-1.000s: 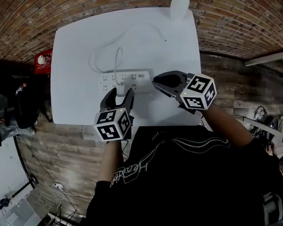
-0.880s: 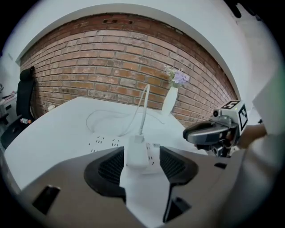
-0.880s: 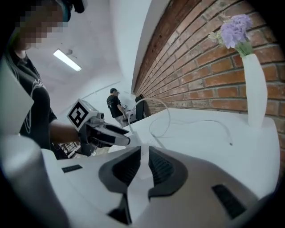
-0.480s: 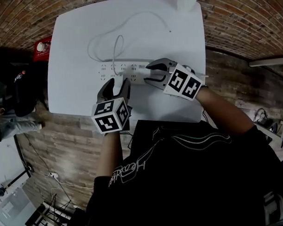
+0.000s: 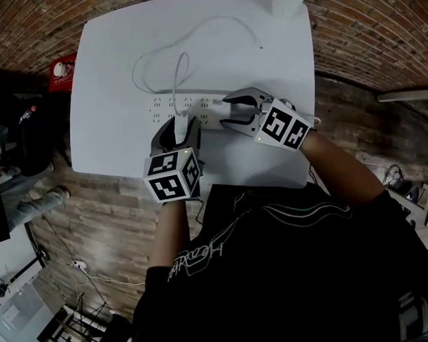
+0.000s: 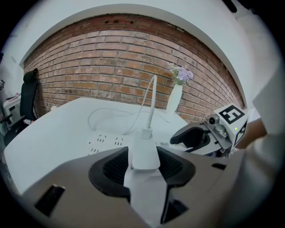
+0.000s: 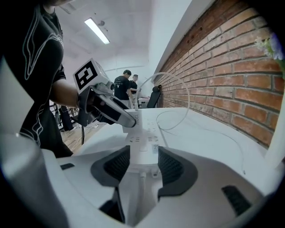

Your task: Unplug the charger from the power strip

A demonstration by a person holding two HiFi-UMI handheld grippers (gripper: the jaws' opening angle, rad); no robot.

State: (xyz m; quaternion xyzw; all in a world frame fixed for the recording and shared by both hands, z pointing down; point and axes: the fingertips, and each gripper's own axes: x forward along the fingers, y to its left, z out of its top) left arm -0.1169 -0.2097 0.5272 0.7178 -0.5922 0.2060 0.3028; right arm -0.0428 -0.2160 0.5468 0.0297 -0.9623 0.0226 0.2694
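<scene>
White plastic charger (image 6: 144, 150) sits between my closing left claw (image 5: 177, 130); my right claw (image 7: 143, 165) opens around the long white power strip (image 7: 145, 132).

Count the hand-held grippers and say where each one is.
2. The left hand-held gripper is at the near edge of the power strip, jaws closing around the white charger. The right hand-held gripper straddles the strip's right end, jaws opening.

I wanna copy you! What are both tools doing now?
Left tool: closing around the boxy white plastic charger.
Right tool: opening around the long white plastic power strip.
</scene>
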